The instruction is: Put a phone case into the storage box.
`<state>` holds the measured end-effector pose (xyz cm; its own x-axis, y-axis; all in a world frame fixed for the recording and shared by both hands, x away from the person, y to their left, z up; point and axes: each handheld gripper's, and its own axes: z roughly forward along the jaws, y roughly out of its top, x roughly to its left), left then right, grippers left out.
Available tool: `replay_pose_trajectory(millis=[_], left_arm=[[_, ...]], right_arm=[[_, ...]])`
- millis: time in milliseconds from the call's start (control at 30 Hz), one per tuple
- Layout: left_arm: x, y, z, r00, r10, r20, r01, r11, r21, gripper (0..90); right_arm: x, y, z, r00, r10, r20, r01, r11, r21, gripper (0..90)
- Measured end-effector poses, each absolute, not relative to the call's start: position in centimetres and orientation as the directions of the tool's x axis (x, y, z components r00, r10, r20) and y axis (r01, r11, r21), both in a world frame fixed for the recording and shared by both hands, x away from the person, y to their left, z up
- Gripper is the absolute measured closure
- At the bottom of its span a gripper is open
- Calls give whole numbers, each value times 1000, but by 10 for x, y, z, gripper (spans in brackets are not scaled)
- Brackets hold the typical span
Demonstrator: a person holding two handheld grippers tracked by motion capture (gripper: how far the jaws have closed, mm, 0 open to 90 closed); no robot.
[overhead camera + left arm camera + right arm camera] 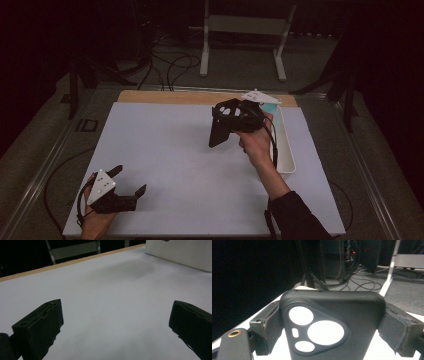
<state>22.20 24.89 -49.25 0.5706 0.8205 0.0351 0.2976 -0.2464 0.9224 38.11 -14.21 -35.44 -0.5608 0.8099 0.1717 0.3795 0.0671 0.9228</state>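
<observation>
1. No brand or writing is legible on the black phone case [332, 327]; its camera cutouts face my right gripper's lens.
2. My right gripper [223, 123] clamps the case by its side edges, holding it above the white table [175, 165], near the white tray [285, 150].
3. My left gripper [127, 182] sits low at the table's near left corner, jaws wide apart, holding nothing.

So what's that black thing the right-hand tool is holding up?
It is a black phone case, matte and rubbery-looking, with rounded corners and a raised camera panel pierced by three round holes and a small slot. The right gripper clamps it by both side edges, held clear above the white table, hanging down in the high view.
</observation>
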Motion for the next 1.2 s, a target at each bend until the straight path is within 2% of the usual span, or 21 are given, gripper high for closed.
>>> replay_pose_trajectory(millis=[267, 433, 1200], left_arm=[[222, 250, -492, 563, 826, 32, 300, -240, 923, 2], [222, 249, -493, 559, 828, 37, 299, -243, 923, 2], [222, 251, -492, 541, 841, 28, 296, -221, 929, 2]], right_arm=[[394, -156, -347, -514, 843, 159, 381, 59, 923, 133], [400, -168, -343, -494, 844, 208, 398, 6, 917, 133], [422, -207, -336, -350, 928, 125, 378, 18, 925, 133]])
